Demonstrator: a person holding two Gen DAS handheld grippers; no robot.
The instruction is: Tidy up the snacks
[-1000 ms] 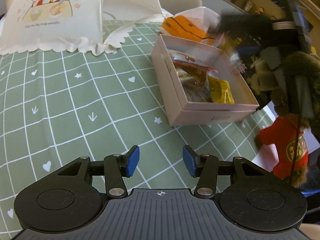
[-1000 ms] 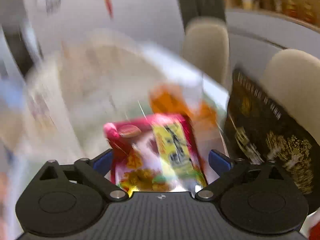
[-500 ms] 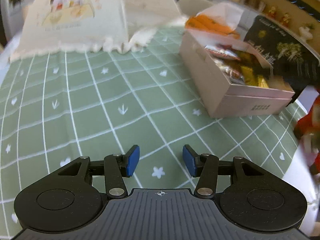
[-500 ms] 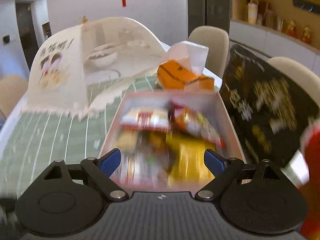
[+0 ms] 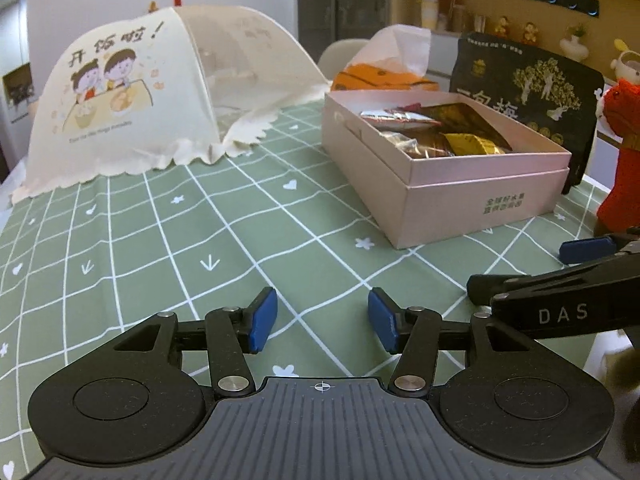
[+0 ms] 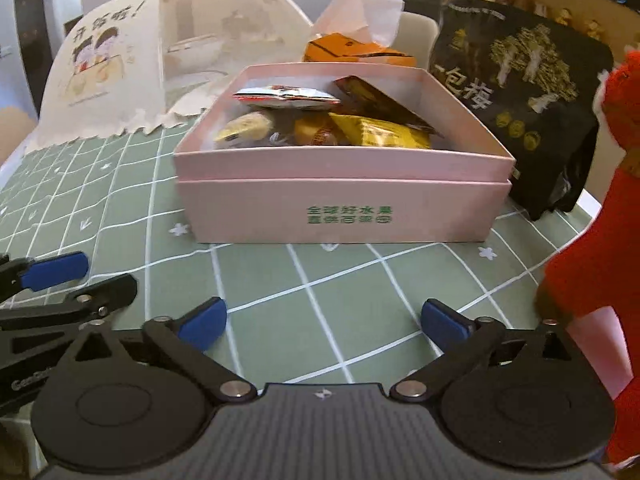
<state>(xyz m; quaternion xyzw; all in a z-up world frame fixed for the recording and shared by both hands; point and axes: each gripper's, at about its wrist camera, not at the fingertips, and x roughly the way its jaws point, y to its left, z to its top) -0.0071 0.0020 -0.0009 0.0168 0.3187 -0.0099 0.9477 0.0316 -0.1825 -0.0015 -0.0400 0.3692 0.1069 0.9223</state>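
Observation:
A pink box (image 6: 344,208) stands on the green checked tablecloth (image 6: 320,292), holding several snack packets, among them a red-and-white one (image 6: 286,95) and a yellow one (image 6: 380,134). The box also shows at the right of the left wrist view (image 5: 476,204). My right gripper (image 6: 323,320) is open and empty, low over the cloth just in front of the box. My left gripper (image 5: 322,320) is open and empty, low over the cloth to the left of the box. Each gripper shows at the edge of the other's view.
A large black snack bag (image 6: 516,92) leans behind the box on the right. An orange tissue box (image 6: 352,50) sits behind it. A white mesh food cover (image 5: 160,96) stands at the back left. A red plush toy (image 6: 600,240) stands at the right table edge.
The right gripper let go of the pink-and-yellow packet it held and drew back from over the box to low in front of it. The left gripper dropped lower and back.

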